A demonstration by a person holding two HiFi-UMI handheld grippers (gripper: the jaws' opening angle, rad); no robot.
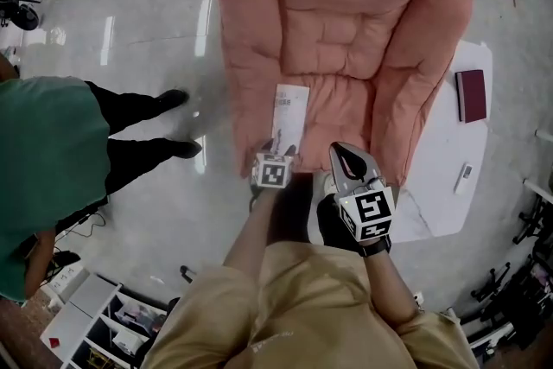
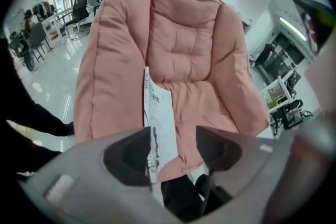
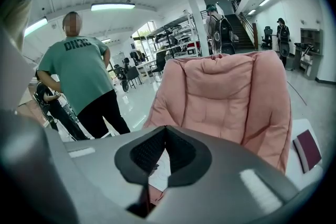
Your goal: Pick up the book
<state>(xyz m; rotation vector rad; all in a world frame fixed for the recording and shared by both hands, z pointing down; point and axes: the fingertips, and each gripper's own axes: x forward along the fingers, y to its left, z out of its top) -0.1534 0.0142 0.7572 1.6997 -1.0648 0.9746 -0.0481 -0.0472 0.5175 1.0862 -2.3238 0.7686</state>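
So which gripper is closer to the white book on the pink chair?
Left. The left gripper has open jaws around the white book; the right gripper sits off to its right, jaws shut.

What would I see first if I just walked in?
A big puffy pink chair sits right in the middle, with a thin white book lying on its seat. The left gripper hangs over the book's near end, jaws apart. A person in a green shirt stands nearby on the left.
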